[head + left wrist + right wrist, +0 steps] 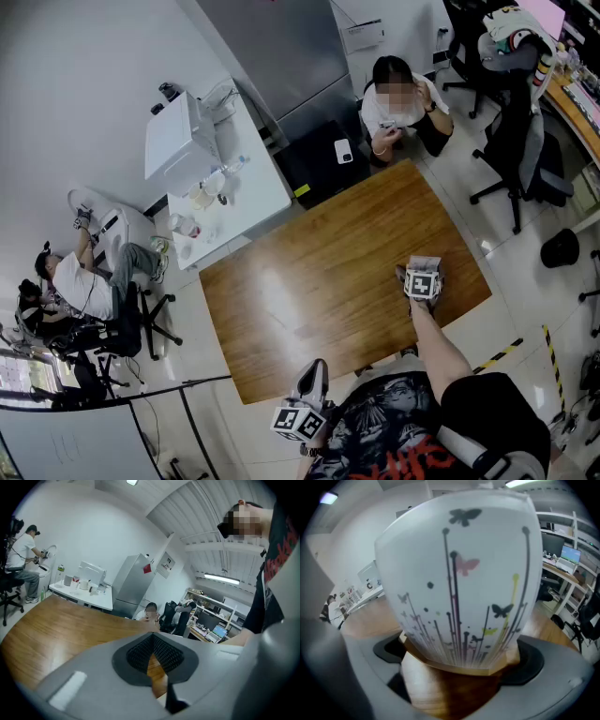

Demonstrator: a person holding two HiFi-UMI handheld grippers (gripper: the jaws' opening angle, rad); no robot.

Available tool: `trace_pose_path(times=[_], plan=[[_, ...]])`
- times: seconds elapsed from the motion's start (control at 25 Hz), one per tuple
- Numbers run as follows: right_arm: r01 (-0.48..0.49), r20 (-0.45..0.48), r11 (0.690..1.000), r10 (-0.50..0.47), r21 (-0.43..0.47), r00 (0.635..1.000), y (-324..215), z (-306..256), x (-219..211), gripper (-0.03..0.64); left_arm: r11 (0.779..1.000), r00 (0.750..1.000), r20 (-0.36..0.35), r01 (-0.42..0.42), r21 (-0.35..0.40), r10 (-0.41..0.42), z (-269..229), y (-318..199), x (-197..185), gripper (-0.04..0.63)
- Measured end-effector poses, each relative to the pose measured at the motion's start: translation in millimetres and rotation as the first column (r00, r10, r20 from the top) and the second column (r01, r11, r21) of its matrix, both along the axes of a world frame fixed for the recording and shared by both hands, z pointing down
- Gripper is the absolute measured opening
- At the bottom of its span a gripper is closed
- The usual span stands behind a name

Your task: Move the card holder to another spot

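The card holder [424, 265] is a white box printed with butterflies and stems on a wooden base. It stands near the right edge of the wooden table [319, 272]. My right gripper [419, 277] reaches in from the near side, its jaws spread wide on either side of the card holder [459, 573], which fills the right gripper view. The black pads [389, 651] flank the base, and the left one stands off it by a small gap. My left gripper [314, 370] hovers at the table's near edge with its jaws shut and empty; its pads [140, 651] meet at the tip.
A white side table [225, 187] with bottles and a white machine stands beyond the far left corner. A person [398, 103] crouches past the far edge, and another [84, 281] sits at the left. Office chairs [516, 141] stand at the right. Striped tape [506, 354] marks the floor.
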State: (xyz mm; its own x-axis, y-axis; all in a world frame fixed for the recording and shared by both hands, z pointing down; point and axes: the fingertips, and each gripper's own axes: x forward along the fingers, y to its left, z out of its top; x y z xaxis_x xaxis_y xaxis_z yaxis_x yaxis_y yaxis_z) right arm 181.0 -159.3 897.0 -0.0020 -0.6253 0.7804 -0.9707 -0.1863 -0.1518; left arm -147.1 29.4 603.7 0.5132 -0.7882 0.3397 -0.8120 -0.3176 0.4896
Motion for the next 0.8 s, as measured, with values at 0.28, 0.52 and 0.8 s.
trace_pose_path(times=[0.28, 0.52, 0.8], plan=[[0.182, -0.041, 0.98, -0.179, 0.078, 0.983, 34.6, -53.4, -25.1, 0.58, 1.0, 1.0, 0.0, 0.001, 0.005, -0.001, -0.7, -1.8, 4.8, 0.0], [0.282, 0.012, 0.944, -0.288, 0.172, 0.958, 97.0, -137.9, -43.6, 0.58, 0.999, 0.999, -0.018, -0.049, 0.022, 0.049, 1.7, -15.2, 23.0, 0.0], [0.259, 0.0, 0.928, -0.269, 0.268, 0.963, 124.9, -215.6, -33.0, 0.58, 0.989, 0.991, -0.012, -0.132, 0.068, 0.133, 2.1, -14.5, 47.8, 0.0]])
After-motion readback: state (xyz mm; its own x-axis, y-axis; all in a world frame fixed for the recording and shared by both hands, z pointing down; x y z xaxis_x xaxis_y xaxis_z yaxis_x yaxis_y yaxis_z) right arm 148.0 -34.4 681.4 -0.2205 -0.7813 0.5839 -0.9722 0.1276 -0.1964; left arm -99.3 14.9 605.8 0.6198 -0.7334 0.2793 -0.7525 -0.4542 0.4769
